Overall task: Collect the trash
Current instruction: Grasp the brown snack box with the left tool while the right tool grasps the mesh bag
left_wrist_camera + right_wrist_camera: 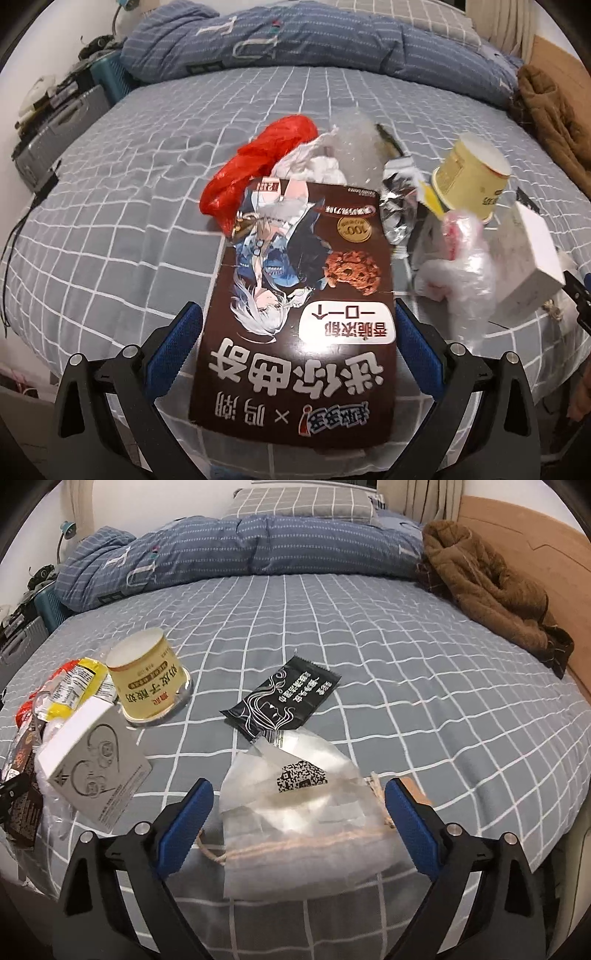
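Trash lies on a grey checked bed. In the left wrist view my left gripper [297, 325] is open, its blue pads on either side of a brown cookie box [303, 295] that lies flat. Beyond it lie a red plastic bag [258, 162], white crumpled paper [314, 162], a foil wrapper [400, 195], a yellow cup [471, 177] and a white box [532, 254]. In the right wrist view my right gripper [299, 808] is open around a translucent drawstring pouch [295, 805] with a QR label. A black sachet [284, 698], the yellow cup [147, 679] and the white box [96, 764] lie further off.
A blue quilt [240, 550] is bunched at the far end of the bed. A brown fleece garment [491, 594] lies at the right by the wooden headboard [535, 542]. A suitcase [62, 129] and clutter stand left of the bed.
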Demonstrator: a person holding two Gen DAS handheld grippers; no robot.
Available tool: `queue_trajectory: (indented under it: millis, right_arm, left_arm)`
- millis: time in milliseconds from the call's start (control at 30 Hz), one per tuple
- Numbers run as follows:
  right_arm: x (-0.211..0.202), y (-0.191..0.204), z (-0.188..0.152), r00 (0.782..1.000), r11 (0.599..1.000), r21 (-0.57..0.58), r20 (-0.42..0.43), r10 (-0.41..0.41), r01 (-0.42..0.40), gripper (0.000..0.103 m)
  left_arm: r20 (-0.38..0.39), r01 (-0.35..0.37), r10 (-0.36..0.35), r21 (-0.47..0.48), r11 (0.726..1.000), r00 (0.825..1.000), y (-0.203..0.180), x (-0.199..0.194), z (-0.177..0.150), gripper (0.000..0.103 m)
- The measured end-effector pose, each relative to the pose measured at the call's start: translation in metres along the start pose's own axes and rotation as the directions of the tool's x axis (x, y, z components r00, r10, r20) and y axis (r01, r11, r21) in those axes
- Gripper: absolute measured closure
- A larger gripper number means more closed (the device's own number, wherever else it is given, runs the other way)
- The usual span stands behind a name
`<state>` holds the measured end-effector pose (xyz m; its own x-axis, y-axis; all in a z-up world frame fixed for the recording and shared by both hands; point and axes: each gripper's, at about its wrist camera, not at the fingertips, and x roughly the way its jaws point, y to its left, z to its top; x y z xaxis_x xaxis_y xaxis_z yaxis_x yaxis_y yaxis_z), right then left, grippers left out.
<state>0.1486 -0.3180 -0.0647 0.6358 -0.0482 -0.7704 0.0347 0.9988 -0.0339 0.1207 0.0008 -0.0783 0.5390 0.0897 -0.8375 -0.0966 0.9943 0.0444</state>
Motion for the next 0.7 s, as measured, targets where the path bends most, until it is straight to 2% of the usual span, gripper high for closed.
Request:
queue_trajectory:
  millis: [133, 333, 533, 700]
  right_arm:
    - [0.014, 0.000, -0.001, 0.999, 1.000, 0.013, -0.033, 0.020, -0.020, 0.021]
    - [0.021, 0.003, -0.001, 0.997, 0.999, 0.007, -0.065, 0.050, -0.050, 0.044]
    - [0.023, 0.005, -0.004, 0.995, 0.998, -0.001, -0.086, 0.055, -0.056, 0.055]
    - [0.014, 0.007, -0.001, 0.995, 0.998, -0.017, -0.071, 0.064, -0.065, 0.068]
  left_arm:
    - [-0.012, -0.009, 0.009, 0.014, 1.000, 1.000, -0.002, 0.008, 0.000, 0.007]
    - [-0.013, 0.007, -0.007, 0.010, 1.000, 1.000, -0.002, 0.014, 0.001, 0.012]
    - [0.002, 0.017, -0.017, 0.006, 1.000, 1.000, 0.003, 0.005, -0.004, 0.013]
    - [0.014, 0.022, -0.022, 0.009, 1.000, 1.000, 0.006, -0.002, -0.009, 0.013]
